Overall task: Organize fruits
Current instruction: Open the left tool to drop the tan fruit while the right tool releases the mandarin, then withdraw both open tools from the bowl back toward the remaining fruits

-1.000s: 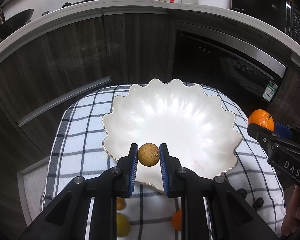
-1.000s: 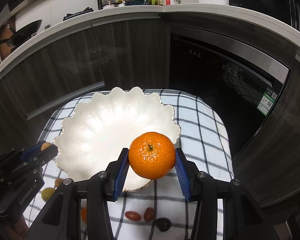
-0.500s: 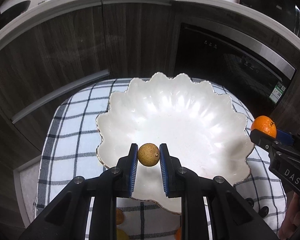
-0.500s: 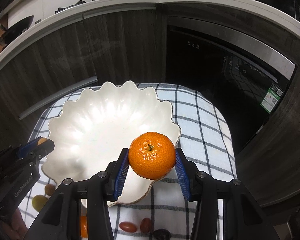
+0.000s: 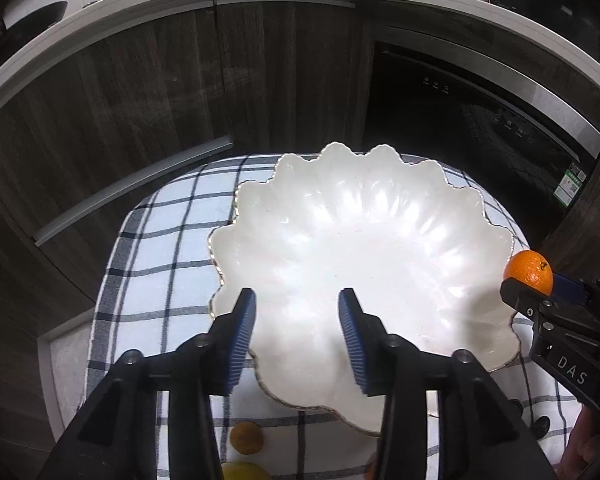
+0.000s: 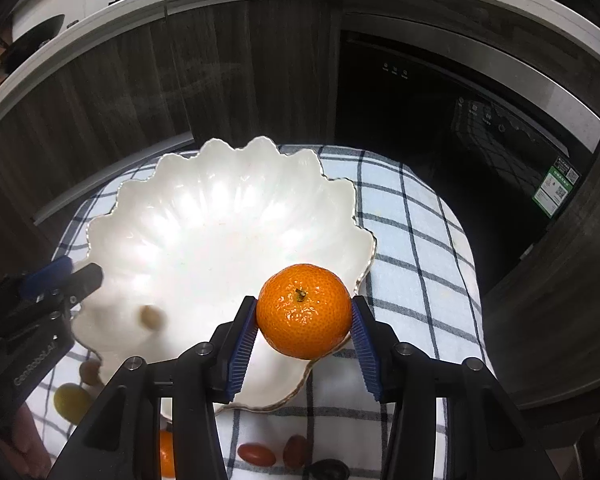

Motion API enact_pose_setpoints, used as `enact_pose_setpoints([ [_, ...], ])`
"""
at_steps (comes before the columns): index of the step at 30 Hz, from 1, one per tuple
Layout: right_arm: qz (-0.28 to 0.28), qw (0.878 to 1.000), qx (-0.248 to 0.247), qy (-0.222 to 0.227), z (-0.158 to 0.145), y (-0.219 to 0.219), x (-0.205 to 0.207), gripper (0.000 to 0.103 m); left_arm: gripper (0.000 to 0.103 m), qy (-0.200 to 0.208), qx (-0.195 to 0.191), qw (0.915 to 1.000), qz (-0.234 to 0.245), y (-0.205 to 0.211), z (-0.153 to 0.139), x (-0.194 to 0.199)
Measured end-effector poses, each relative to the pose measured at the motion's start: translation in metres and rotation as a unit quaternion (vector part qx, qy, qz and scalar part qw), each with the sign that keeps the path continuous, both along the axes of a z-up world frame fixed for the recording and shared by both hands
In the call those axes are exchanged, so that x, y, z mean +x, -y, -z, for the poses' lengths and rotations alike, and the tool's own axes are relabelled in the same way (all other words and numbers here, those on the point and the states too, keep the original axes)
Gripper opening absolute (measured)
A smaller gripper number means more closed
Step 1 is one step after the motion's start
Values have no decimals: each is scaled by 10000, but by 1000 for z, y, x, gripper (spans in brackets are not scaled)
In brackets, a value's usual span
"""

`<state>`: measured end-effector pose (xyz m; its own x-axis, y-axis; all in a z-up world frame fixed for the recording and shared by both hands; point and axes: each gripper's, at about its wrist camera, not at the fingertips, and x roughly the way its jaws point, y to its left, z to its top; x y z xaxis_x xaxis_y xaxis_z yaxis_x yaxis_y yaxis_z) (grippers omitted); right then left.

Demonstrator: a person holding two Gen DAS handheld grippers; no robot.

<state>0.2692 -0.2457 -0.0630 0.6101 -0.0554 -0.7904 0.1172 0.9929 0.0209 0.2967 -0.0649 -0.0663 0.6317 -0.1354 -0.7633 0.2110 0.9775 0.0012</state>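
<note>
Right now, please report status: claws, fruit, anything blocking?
Left claw opening, nothing between. Small brown fruit blurred, in white bowl. Right claw shut on mandarin above bowl rim. Nothing in the way.

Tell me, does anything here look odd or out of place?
One thing: a small brown fruit shows as a blur inside the white scalloped bowl, probably just dropped. The left gripper above it is opening with nothing between its fingers. The right gripper holds an orange securely. Nothing looks spilled or damaged.

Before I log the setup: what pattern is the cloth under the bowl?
White cloth with a dark blue check, clearest in the right wrist view.
</note>
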Motion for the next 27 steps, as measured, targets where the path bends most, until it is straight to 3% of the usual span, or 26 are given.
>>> enact_pose_setpoints([
  [2,73,9999,40,-71,2,3,2,51,56,38,38,10000,-41,-1,-1,0],
  [5,180,9998,-8,26,-1,5,0,72,65,111,94,9999,-69,-2,-4,-1],
  [8,247,9994,-128,213,-9,6,-2,80,66,109,59,9999,-91,-3,-5,-1],
  [27,279,9984,-183,458,-29,3,-11,80,71,255,41,9996,-144,-9,-22,-10],
])
